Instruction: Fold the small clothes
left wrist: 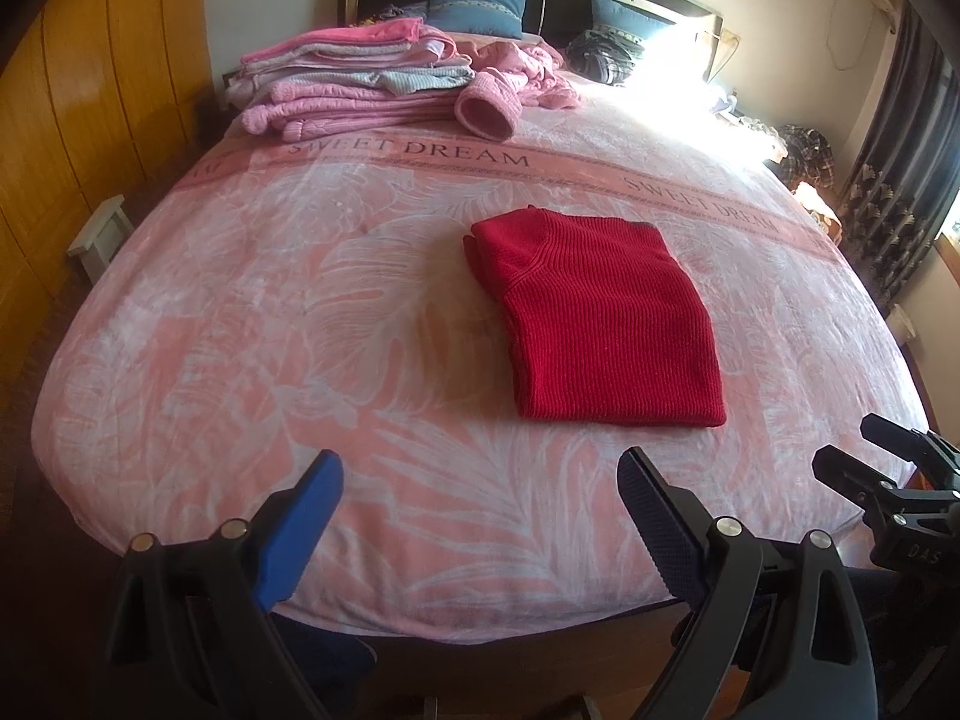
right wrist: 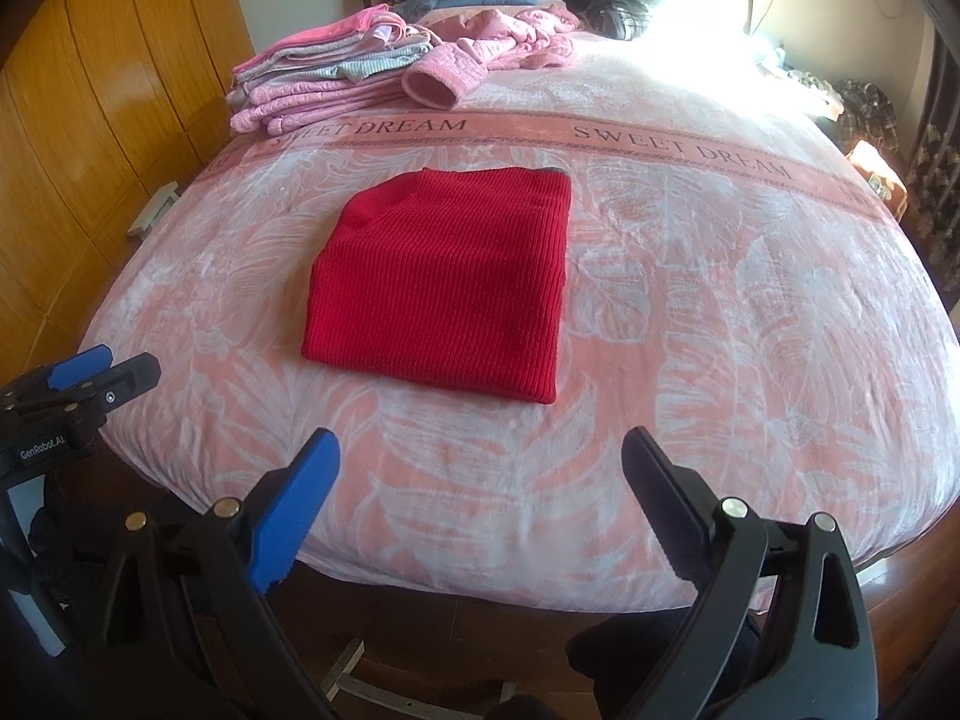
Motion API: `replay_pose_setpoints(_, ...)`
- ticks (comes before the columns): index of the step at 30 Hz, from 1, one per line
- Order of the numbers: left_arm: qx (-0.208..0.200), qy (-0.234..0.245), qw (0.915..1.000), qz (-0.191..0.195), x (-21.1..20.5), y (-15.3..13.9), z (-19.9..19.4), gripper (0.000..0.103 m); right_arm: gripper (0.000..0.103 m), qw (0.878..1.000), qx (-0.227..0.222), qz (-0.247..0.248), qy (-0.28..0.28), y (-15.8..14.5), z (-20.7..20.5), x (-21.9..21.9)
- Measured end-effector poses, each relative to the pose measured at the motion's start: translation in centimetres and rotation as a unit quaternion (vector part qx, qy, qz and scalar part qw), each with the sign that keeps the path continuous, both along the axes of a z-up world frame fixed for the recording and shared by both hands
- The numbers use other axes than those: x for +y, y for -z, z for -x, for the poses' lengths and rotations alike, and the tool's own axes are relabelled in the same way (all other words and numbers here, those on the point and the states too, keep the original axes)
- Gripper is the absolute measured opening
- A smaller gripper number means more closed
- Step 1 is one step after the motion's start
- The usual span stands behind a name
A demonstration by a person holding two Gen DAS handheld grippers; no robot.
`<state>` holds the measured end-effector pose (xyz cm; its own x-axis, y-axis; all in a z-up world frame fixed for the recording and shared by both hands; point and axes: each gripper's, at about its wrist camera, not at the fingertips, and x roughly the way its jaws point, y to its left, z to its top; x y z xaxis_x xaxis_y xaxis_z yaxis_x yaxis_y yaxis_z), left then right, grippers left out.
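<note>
Left wrist view: we hold the left gripper [left wrist: 480,516] at bottom centre w/ jaws spread wide, nothing between them, over the near edge of the pink bedspread [left wrist: 240,330]. Red knit sweater [left wrist: 594,318] lies folded into a rectangle, centre-right of frame, well apart from our fingertips. Right gripper [left wrist: 864,450] pokes in at lower right; from here we can't tell its state. Stack of folded pink clothes [left wrist: 354,84] sits upper left, near the blue pillows [left wrist: 477,9].

Right wrist view: right gripper [right wrist: 480,504] also spread wide, empty, bottom centre. Sweater [right wrist: 444,288] sits centre-left. Left gripper [right wrist: 102,372] shows at left edge.
</note>
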<state>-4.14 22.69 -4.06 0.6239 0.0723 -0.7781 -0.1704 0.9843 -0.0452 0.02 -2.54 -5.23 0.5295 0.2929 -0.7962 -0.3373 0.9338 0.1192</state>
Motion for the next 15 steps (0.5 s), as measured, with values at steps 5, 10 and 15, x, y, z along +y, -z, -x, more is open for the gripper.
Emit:
replay_pose_setpoints(5,0.006,-0.003,0.9995,-0.032,-0.9,0.9,0.0,0.093,0.096,1.000,0.024,-0.016,0.006,0.6,-0.3,-0.2)
replay_pose_setpoints(10,0.008,-0.001,0.9986,-0.053,-1.9,1.2,-0.1,0.093,0.096,1.000,0.029,-0.011,0.004,0.9,-0.3,0.0)
replay_pose_setpoints(15,0.003,-0.004,0.9975,-0.070,-2.4,1.1,0.1,0.093,0.096,0.999,0.027,0.020,0.007,1.5,0.0,0.5)
